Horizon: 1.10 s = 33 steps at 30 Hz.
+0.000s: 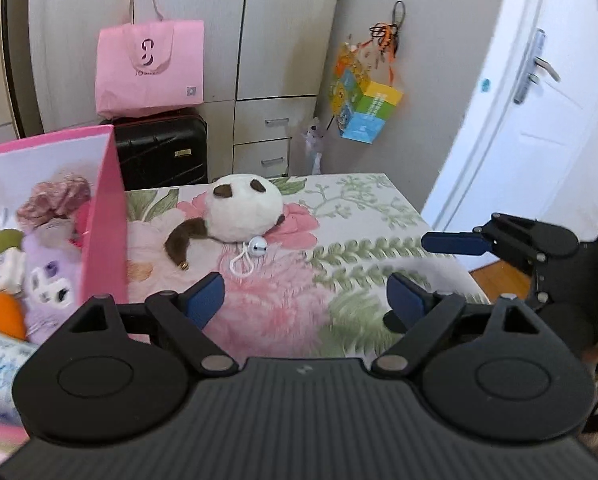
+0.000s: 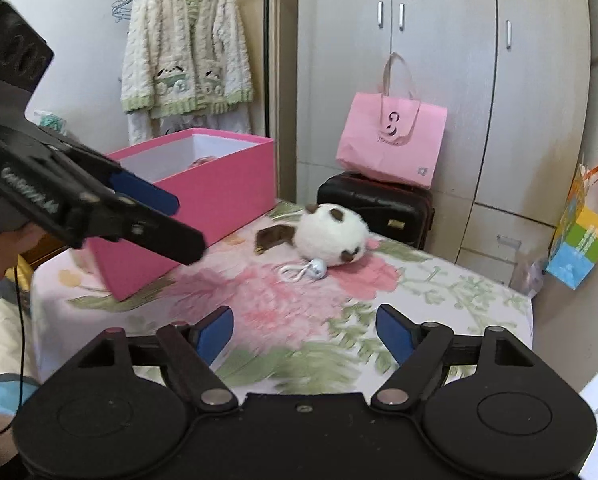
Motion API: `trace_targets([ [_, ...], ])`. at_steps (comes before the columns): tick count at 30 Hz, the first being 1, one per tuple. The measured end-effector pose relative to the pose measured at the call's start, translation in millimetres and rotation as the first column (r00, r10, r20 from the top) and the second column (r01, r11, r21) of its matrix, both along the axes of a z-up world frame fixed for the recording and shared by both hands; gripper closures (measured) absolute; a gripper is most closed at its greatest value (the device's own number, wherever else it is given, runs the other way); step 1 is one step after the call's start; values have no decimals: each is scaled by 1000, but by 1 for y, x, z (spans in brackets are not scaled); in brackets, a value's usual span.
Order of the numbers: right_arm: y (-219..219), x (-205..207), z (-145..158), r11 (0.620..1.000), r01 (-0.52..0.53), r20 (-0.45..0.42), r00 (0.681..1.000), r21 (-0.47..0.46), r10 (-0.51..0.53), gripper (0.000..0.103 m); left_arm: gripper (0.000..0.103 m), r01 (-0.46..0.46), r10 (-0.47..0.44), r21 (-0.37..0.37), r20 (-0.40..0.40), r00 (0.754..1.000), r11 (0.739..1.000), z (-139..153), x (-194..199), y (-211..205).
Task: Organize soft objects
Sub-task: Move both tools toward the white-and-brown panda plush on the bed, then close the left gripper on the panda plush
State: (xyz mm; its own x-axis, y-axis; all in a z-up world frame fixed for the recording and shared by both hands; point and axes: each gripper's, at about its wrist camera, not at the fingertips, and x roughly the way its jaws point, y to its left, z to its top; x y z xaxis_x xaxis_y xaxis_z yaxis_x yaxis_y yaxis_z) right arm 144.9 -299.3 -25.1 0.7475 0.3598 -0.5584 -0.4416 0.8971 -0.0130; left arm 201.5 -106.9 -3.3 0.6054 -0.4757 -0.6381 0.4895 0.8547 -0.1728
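A white and brown panda plush (image 1: 241, 210) with a small bell on a white cord (image 1: 257, 248) lies on the floral table cover (image 1: 339, 248). It also shows in the right wrist view (image 2: 333, 236). A pink box (image 1: 103, 220) at the left holds a purple plush (image 1: 47, 280), an orange carrot toy (image 1: 5, 314) and a pink scrunchie (image 1: 55, 198). The box also shows in the right wrist view (image 2: 203, 200). My left gripper (image 1: 305, 302) is open and empty, short of the panda. My right gripper (image 2: 305, 334) is open and empty above the cover.
A pink tote bag (image 1: 151, 68) rests on a black suitcase (image 1: 161, 152) by the grey wardrobe. A colourful gift bag (image 1: 363, 100) hangs on the wall. A white door (image 1: 539, 100) stands at the right. A knitted cardigan (image 2: 187, 44) hangs behind the box.
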Motion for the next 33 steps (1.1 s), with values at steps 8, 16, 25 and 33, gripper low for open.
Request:
trace_targets([
  [8, -18, 60, -18, 999, 44, 30, 999, 27, -45, 15, 2, -119, 120, -29, 24, 992, 992, -26, 48, -20],
  [16, -36, 102, -27, 996, 81, 64, 994, 30, -83, 15, 0, -228, 229, -19, 62, 972, 973, -49, 86, -26],
  [25, -9, 144, -52, 988, -143, -94, 984, 57, 148, 15, 2, -259, 261, -89, 15, 965, 962, -61, 104, -22],
  [33, 15, 156, -51, 979, -202, -5, 979, 1, 202, 14, 4, -257, 264, -113, 54, 963, 960, -68, 106, -26],
])
